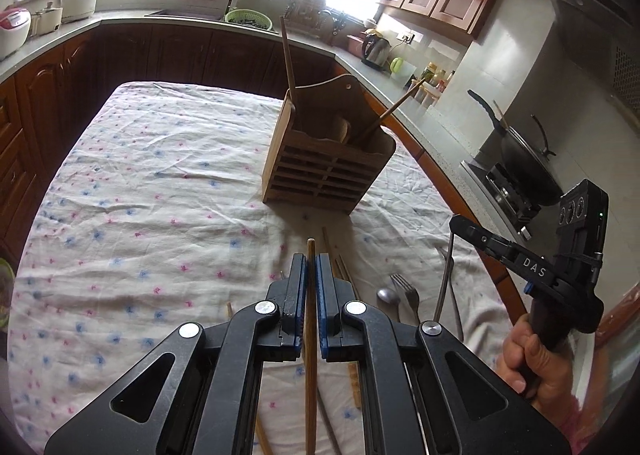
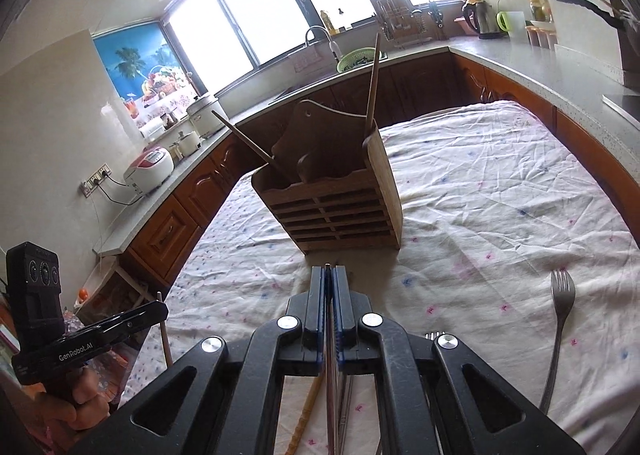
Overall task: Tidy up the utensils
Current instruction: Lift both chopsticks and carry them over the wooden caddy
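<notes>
A wooden utensil holder (image 1: 326,159) stands on the flowered tablecloth (image 1: 140,191), with two wooden chopsticks leaning in it. It also shows in the right wrist view (image 2: 340,195). My left gripper (image 1: 311,263) is shut on a wooden chopstick (image 1: 311,335), held above the cloth in front of the holder. My right gripper (image 2: 330,273) is shut on a thin metal utensil handle (image 2: 331,383); in the left wrist view it (image 1: 454,221) holds this handle (image 1: 445,279) hanging down. A fork (image 1: 406,291), a spoon (image 1: 388,297) and more chopsticks (image 1: 344,275) lie on the cloth.
A fork (image 2: 558,327) lies on the cloth at the right. Wooden kitchen cabinets and a grey counter (image 1: 432,127) ring the table. A wok (image 1: 524,159) sits on the stove at the right. A sink with a green basket (image 1: 248,18) is at the back.
</notes>
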Demonstrator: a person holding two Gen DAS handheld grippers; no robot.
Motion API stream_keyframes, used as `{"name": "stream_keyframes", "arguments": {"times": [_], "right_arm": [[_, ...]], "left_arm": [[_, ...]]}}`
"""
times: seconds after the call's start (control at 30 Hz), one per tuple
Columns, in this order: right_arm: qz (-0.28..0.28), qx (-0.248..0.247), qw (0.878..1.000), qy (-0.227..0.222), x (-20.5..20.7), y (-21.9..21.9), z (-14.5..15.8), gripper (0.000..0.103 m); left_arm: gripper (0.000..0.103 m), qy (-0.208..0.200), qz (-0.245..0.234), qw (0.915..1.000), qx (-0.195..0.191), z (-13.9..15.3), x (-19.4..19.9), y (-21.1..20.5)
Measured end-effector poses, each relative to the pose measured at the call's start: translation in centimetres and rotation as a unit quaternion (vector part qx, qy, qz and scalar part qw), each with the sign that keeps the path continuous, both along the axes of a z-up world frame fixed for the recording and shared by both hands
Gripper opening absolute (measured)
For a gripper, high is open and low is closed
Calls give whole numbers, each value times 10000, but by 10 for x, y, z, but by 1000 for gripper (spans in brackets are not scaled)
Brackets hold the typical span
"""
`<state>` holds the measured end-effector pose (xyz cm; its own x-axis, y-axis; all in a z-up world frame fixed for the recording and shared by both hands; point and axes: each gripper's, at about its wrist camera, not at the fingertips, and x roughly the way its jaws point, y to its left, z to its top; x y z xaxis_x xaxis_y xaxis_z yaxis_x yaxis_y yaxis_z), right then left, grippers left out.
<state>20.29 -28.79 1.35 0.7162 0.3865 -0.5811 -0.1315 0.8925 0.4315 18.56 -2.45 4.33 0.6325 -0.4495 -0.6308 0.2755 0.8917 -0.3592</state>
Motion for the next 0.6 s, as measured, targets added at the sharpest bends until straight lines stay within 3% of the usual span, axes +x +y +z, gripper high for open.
{"name": "stream_keyframes", "arguments": {"times": [0.6], "right_arm": [[-131,12,9971,-743,-33,-6,50,4]], "left_arm": [[4,-739,151,9969,-240,41,-37,20]]}}
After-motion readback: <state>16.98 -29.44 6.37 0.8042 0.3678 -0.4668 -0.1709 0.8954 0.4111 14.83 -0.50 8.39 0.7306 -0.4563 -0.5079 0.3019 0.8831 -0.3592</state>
